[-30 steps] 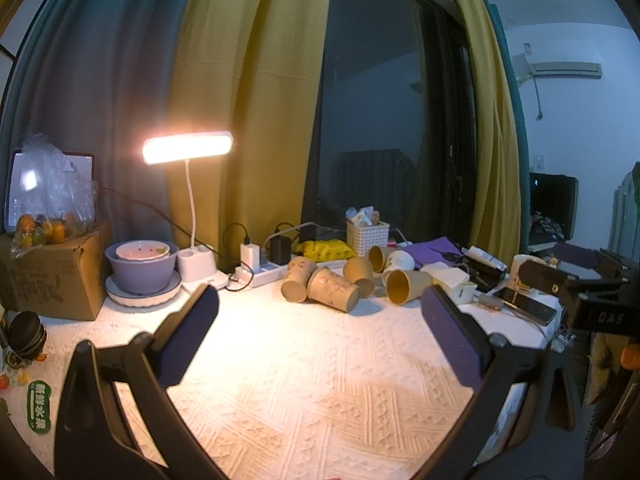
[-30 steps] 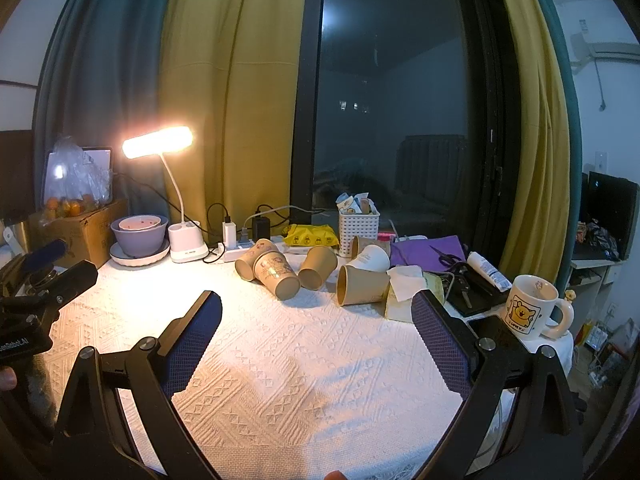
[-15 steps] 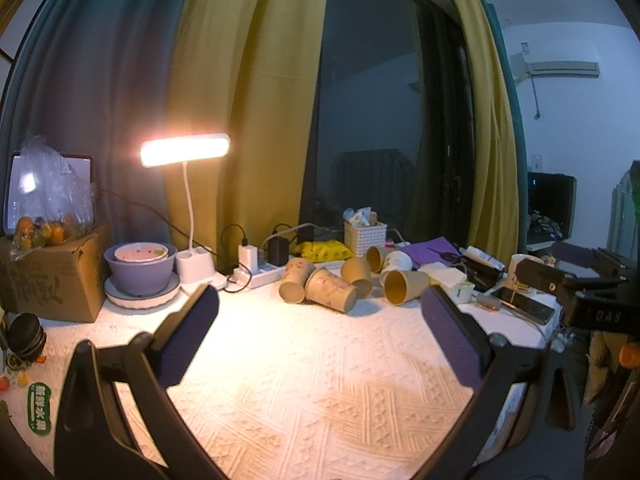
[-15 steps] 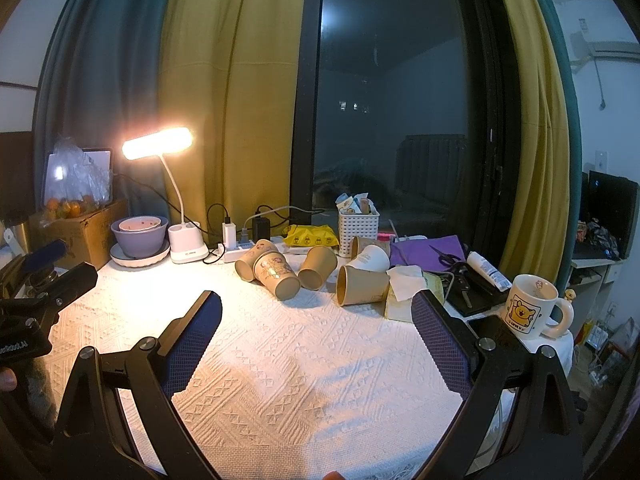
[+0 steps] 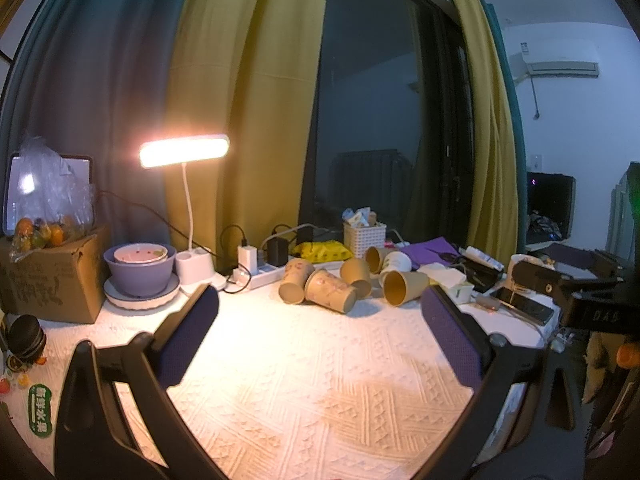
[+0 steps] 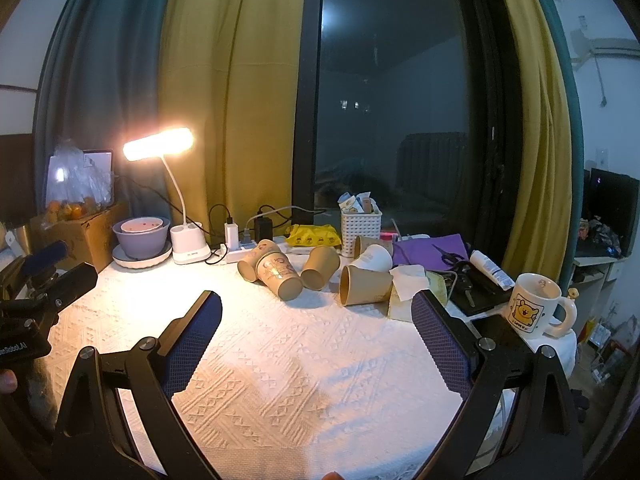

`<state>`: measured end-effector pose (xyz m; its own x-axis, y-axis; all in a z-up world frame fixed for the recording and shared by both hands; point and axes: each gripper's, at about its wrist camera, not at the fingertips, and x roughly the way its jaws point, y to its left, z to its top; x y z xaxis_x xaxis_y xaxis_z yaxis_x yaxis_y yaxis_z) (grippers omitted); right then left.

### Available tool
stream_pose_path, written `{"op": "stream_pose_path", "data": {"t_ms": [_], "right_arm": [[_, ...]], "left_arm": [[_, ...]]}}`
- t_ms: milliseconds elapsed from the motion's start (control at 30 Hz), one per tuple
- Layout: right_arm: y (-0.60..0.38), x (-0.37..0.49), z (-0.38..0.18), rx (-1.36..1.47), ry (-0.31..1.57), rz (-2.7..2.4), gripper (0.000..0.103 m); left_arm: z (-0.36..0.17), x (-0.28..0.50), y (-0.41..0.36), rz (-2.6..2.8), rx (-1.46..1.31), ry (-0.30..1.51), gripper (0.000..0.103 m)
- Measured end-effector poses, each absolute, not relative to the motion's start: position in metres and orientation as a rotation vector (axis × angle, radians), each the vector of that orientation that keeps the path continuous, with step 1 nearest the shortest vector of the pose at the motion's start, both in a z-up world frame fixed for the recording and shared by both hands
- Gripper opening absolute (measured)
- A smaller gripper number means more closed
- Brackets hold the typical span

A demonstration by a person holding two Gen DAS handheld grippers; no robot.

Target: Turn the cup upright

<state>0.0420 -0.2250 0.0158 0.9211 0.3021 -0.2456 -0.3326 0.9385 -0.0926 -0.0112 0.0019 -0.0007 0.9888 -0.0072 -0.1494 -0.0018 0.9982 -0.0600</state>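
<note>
Several brown paper cups lie on their sides in a cluster at the far middle of the white textured tablecloth [image 5: 320, 380]. A printed cup [image 5: 330, 291] lies nearest the middle, with a plain cup [image 5: 405, 287] to its right, its mouth towards me. In the right wrist view they show as the printed cup [image 6: 279, 276] and the plain cup [image 6: 365, 290]. My left gripper [image 5: 320, 330] is open and empty, well short of the cups. My right gripper [image 6: 316, 330] is open and empty, also short of them.
A lit desk lamp [image 5: 185, 152], a purple bowl stack [image 5: 140, 270], a cardboard box [image 5: 48, 276] and a power strip [image 5: 260, 272] line the back left. A white basket [image 6: 361, 226], tissue [image 6: 408, 280], phone and cartoon mug [image 6: 534, 310] stand at the right.
Both grippers stay open. The left wrist view has shifted slightly, so the cups sit a little lower and left; the right view is almost unchanged.
</note>
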Motion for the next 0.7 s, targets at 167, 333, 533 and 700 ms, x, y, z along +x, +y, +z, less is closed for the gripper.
{"op": "stream_pose_path", "data": {"t_ms": [167,333,533,700], "right_arm": [[-0.226,0.043,0.015,-0.132,0.232,0.326,0.097],[-0.224,0.05,0.013,-0.119,0.251,0.323,0.097],[-0.228,0.078,0.012,-0.099,0.295,0.321,0.097],[-0.24,0.114,0.013,-0.06,0.341,0.295,0.097]], "left_arm": [[0.0,-0.01,0.001,-0.004,-0.053,0.159,0.102],[0.005,0.006,-0.003,-0.016,-0.003,0.196,0.102],[0.009,0.05,-0.011,-0.039,0.086,0.298,0.102],[0.016,0.096,-0.017,-0.054,0.185,0.367,0.102]]}}
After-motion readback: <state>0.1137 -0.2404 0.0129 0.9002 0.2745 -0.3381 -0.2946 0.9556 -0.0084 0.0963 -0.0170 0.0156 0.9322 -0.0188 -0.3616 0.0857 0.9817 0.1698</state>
